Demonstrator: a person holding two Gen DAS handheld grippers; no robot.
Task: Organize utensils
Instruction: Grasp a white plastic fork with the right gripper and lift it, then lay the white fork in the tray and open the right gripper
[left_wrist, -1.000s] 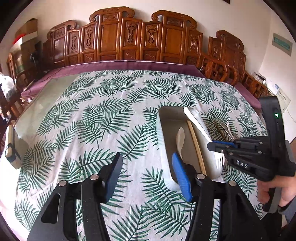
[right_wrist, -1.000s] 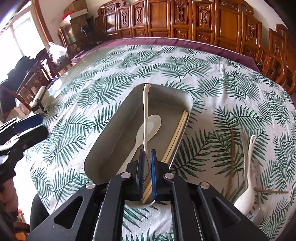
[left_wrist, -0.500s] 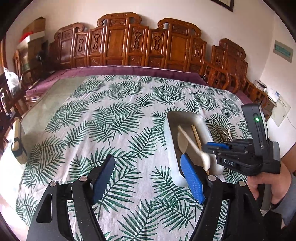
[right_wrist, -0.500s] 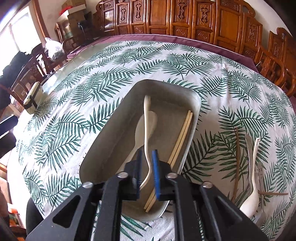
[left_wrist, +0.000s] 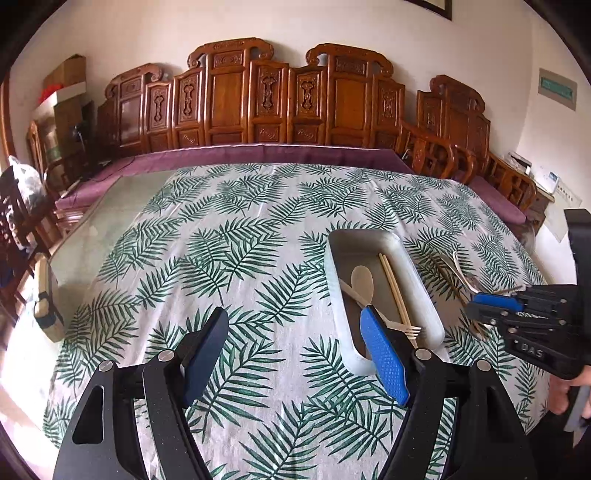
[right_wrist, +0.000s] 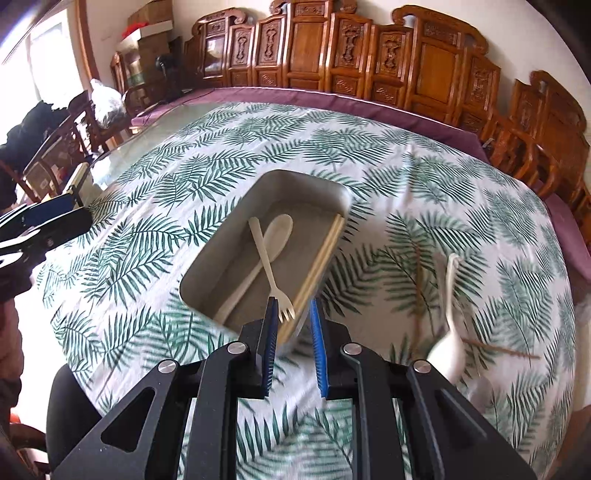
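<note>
Left gripper (left_wrist: 295, 350): your jaws stand wide apart over the leaf-print cloth (left_wrist: 229, 258) with nothing between them. Its right pad sits just in front of the tray's near left corner; keep it off the rim.
Tray (right_wrist: 225, 254): it lies near the middle of the table, long side running away from you. Inside are a pale spoon (right_wrist: 275, 230), a fork (right_wrist: 271, 275) lying across the spoon's handle with its tines at the near end, and a pair of chopsticks (right_wrist: 325, 254) along the right wall.
Right gripper (right_wrist: 293, 350): your jaws are parted a little and empty. The fork's tines lie just beyond the tips, clear of both pads.
Loose pieces: a white spoon (right_wrist: 448, 332) and brown sticks (right_wrist: 419, 291) lie on the cloth right of the tray, blurred, with perhaps more cutlery among them.
Step in hand: judged from this, swing the right gripper right to the white spoon, open wider before descending, and grip across the handle rather than the bowl.
</note>
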